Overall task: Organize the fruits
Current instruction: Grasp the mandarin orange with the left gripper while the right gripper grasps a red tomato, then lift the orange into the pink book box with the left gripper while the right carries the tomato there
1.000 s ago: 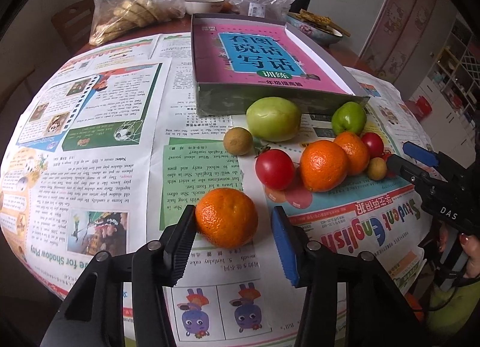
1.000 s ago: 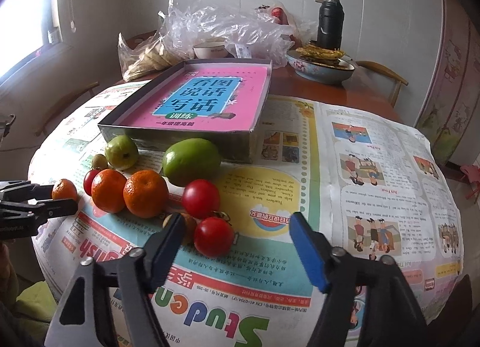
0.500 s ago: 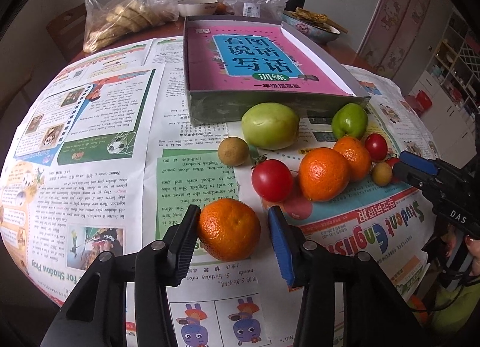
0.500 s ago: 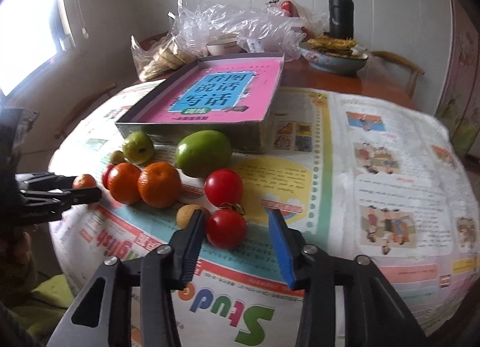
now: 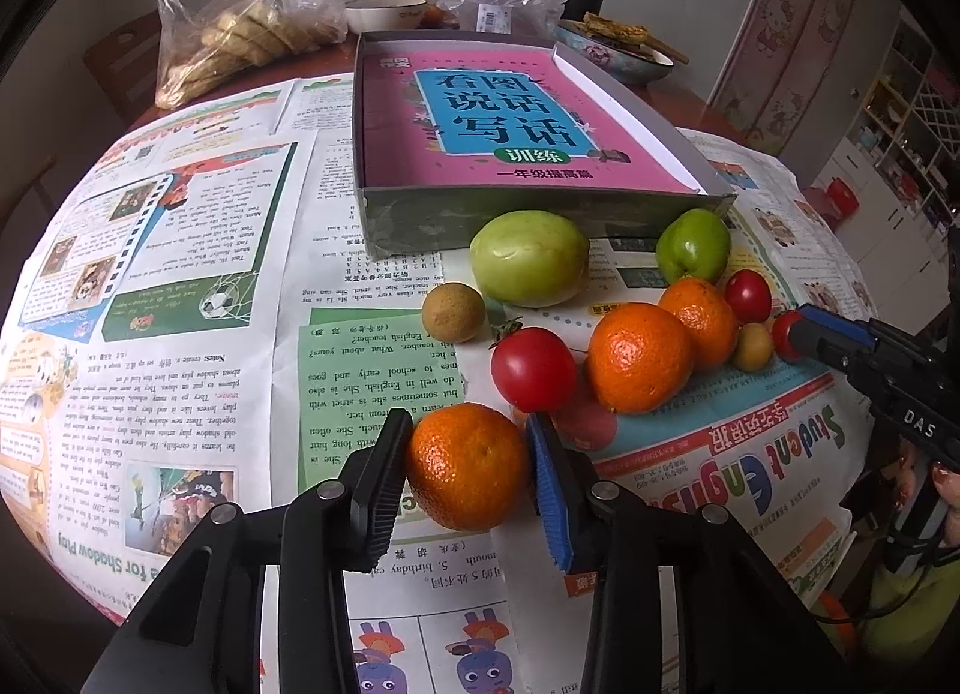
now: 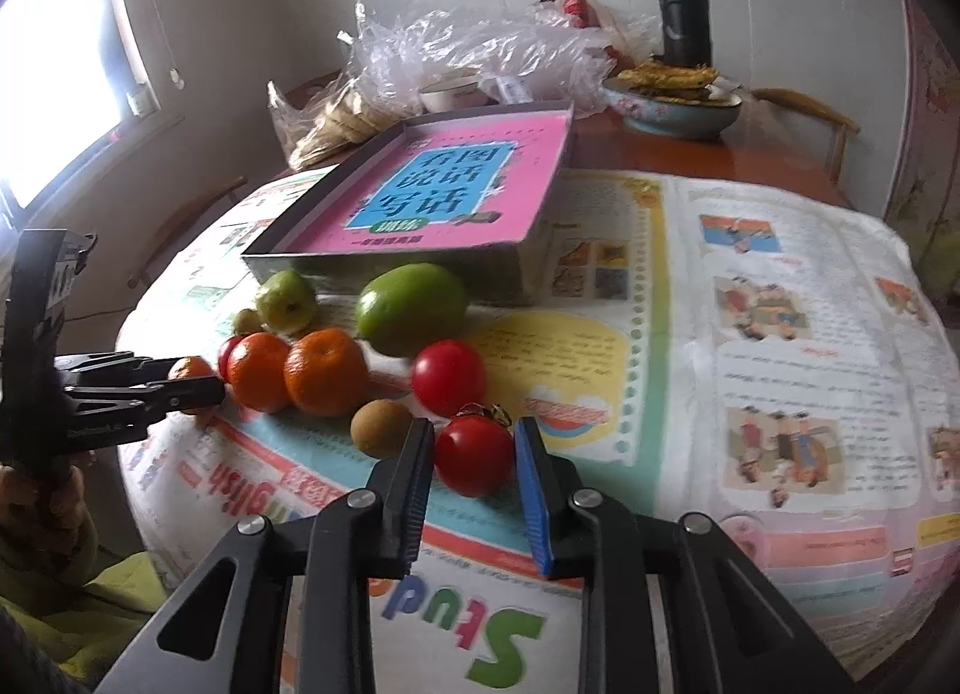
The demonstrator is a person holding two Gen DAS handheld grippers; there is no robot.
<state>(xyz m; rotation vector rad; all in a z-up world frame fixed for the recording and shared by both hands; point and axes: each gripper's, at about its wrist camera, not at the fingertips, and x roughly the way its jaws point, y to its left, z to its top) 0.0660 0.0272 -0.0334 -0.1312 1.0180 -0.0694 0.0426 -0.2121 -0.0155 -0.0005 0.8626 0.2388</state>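
Left wrist view. The left gripper is closed on an orange, both pads touching its sides, above the newspaper. At 1 o'clock from it lie two more oranges, touching each other. Three tomatoes show: one just beyond the held orange, one small, one at the right gripper's tip. Two green fruits sit against the box at 12 o'clock; two brown fruits flank the group.

Right wrist view. The right gripper brackets a tomato, pads at its sides; contact cannot be confirmed. A second tomato lies at 12 o'clock, a brown fruit at 10 o'clock.
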